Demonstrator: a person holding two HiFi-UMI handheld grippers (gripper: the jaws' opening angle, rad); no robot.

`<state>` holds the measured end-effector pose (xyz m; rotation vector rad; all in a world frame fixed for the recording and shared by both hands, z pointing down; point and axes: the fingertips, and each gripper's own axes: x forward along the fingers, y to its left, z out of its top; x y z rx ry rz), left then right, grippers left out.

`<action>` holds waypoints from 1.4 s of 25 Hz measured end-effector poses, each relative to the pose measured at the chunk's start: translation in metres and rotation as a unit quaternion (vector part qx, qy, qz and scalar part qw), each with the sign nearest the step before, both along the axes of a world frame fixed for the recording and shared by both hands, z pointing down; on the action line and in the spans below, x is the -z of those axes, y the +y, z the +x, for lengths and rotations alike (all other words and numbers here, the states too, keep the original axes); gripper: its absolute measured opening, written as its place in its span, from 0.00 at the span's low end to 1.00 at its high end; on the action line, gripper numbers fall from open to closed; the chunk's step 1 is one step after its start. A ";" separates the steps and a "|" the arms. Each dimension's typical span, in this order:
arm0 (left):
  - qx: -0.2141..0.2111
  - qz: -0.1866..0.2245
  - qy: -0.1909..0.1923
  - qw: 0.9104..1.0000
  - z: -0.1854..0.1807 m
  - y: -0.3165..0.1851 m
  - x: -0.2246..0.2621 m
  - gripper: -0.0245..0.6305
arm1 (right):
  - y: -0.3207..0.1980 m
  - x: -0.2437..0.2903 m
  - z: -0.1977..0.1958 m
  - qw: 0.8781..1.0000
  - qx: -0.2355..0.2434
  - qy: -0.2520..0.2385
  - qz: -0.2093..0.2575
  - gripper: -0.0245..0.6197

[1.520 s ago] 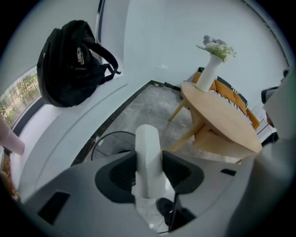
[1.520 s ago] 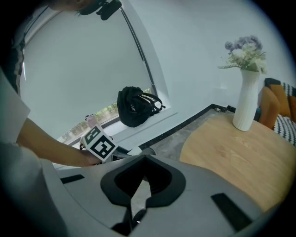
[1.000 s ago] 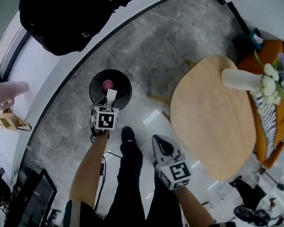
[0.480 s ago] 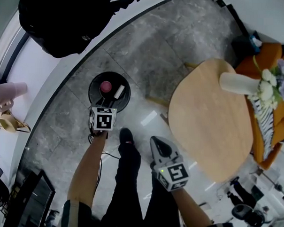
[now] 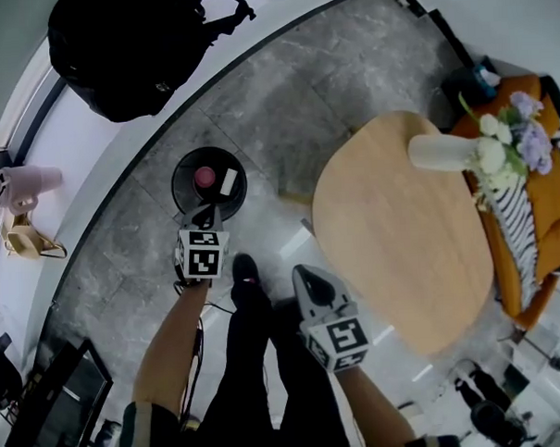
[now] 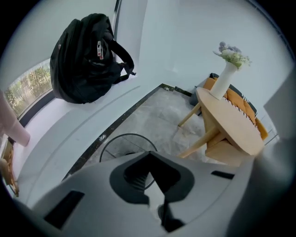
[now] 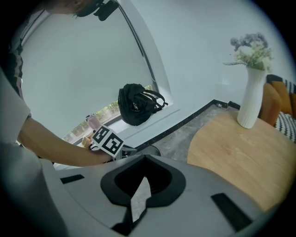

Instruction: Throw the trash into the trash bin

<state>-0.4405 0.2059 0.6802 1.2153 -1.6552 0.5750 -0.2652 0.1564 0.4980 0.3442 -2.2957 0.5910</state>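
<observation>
In the head view a round black trash bin stands on the grey floor, with a pink item and a white piece of trash lying inside it. My left gripper hangs just at the bin's near rim, its jaws shut with nothing between them. The left gripper view shows the bin's rim beyond the closed left gripper. My right gripper is held over the floor to the right of the person's legs, shut and holding nothing. It looks toward the bin.
A round wooden table with a white vase of flowers stands to the right, and an orange chair is behind it. A black backpack lies on the white ledge. The person's shoe is near the bin.
The white piece held in the left gripper's jaws dropped into the bin. The left gripper then shut and rose, and the right gripper lifted a little.
</observation>
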 end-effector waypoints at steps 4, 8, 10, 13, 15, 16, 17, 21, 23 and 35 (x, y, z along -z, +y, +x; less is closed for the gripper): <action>-0.013 0.011 -0.004 1.000 0.027 -0.003 0.038 0.04 | -0.007 0.024 0.024 1.000 0.002 -0.005 -0.003 0.03; -0.028 0.041 -0.009 0.999 0.059 -0.021 0.089 0.04 | -0.034 0.048 0.062 0.999 -0.036 -0.001 0.019 0.03; -0.040 0.055 -0.014 0.998 0.075 -0.029 0.115 0.04 | -0.042 0.067 0.076 0.998 -0.055 -0.002 0.022 0.03; -0.063 0.075 -0.013 0.995 0.108 -0.040 0.159 0.04 | -0.049 0.101 0.092 0.997 -0.070 -0.010 0.029 0.03; -0.077 0.092 -0.006 0.993 0.136 -0.046 0.192 0.04 | -0.053 0.124 0.108 0.996 -0.081 -0.020 0.033 0.03; -0.084 0.101 -0.007 0.991 0.150 -0.051 0.209 0.04 | -0.058 0.135 0.116 0.995 -0.089 -0.027 0.036 0.03; -0.093 0.110 -0.009 0.990 0.162 -0.058 0.225 0.04 | -0.064 0.146 0.124 0.994 -0.099 -0.036 0.041 0.03; -0.143 0.148 -0.019 0.978 0.199 -0.094 0.287 0.04 | -0.084 0.183 0.149 0.986 -0.137 -0.064 0.065 0.03; -0.170 0.162 -0.022 0.972 0.224 -0.106 0.321 0.04 | -0.090 0.208 0.167 0.984 -0.150 -0.064 0.072 0.03; -0.312 0.317 -0.040 0.895 0.372 -0.177 0.547 0.04 | -0.130 0.404 0.314 0.940 -0.252 -0.137 0.185 0.03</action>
